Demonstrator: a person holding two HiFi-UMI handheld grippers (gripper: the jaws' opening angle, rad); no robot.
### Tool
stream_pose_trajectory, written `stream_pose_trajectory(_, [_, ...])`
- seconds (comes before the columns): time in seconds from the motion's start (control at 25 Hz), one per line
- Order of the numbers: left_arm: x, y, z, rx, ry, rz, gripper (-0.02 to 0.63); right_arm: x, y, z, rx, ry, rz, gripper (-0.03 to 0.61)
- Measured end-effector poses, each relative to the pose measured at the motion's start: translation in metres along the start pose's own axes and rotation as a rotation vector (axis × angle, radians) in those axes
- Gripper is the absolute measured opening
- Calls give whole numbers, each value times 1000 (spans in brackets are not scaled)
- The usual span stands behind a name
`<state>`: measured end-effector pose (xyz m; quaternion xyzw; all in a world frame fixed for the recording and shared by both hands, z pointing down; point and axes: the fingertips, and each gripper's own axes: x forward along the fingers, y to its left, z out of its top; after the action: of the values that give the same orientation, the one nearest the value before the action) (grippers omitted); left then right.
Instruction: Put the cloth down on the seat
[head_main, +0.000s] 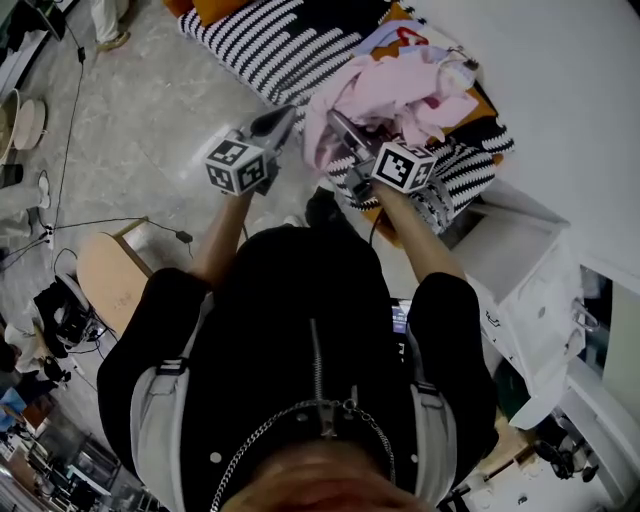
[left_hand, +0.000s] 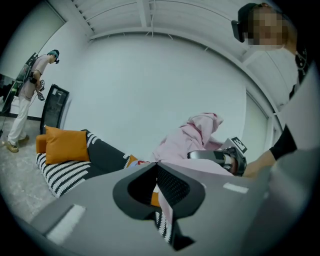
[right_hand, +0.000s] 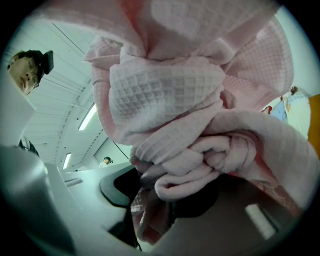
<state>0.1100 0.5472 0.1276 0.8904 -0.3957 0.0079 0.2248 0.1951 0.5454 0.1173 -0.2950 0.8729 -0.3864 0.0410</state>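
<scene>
Right gripper view shows the right tongs pinching a pink waffle-weave cloth. A thick, rolled fold is wedged between the jaws, and the rest bunches up and over them, filling most of what lies ahead. In the head view the bundle hangs off the front of these tongs, held up above the black-and-white striped seat, with loose folds drooping on both sides of the grip.

The left tongs sit just beside the right ones, level with them. Their jaws are pressed together with nothing between, pointing toward the cloth without touching it.

The cloth looks soft, light and limp, with no stiffness of its own. It should sag wherever it is unsupported and spill into a heap once let go. The textured weave likely grips well and is unlikely to slip, and nothing about it seems fragile. A thick gathered fold near the middle of the bundle, like the one now held, seems the surest place to take it.

No container is in view. Beyond the right tongs the seat carries a pale blue and white garment, and past the left tongs an orange cushion lies on the stripes.
</scene>
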Motion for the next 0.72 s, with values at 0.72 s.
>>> stream_pose_trajectory(0.72, [82, 42, 35, -4, 9, 83, 2, 42, -50, 70, -77, 74, 90, 176])
